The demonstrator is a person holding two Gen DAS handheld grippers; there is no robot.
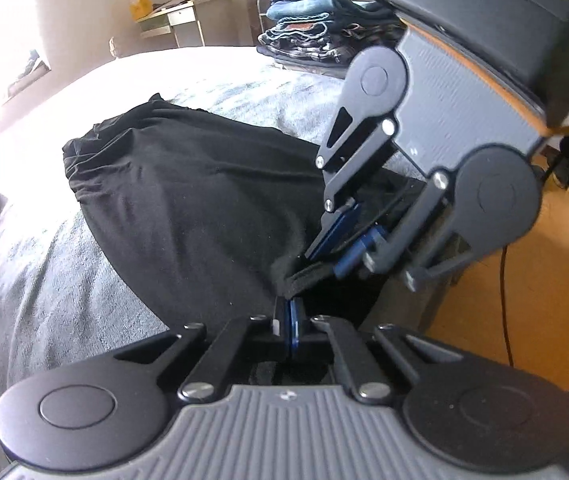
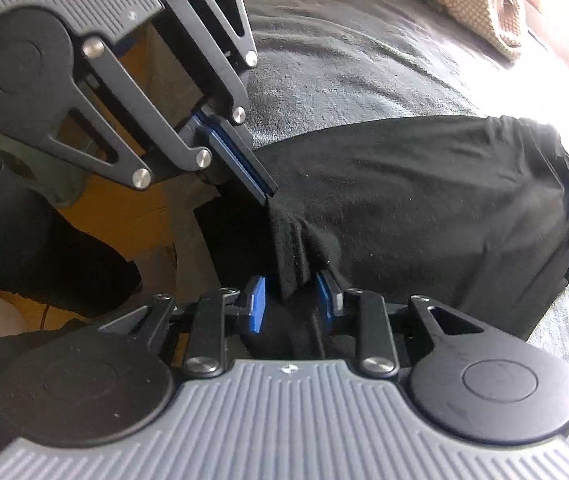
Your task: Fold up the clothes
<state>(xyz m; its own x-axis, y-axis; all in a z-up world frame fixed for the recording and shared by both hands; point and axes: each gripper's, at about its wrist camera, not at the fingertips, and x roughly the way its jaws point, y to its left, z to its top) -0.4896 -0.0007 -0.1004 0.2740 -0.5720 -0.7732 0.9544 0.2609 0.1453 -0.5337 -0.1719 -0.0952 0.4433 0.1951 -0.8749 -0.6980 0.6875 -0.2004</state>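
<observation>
Black garment (image 1: 188, 184) is lying along the grey bed (image 1: 44, 280) toward eleven o'clock, and we are pinching its near edge with our left gripper (image 1: 289, 320) while our right gripper (image 2: 290, 304), seemingly slack, is straddling the same fold.

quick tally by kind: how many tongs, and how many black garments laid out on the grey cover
tongs: 2, left tongs shut on the black garment's edge, right tongs open around it
black garment: 1, spread on the grey cover
total: 3
</observation>
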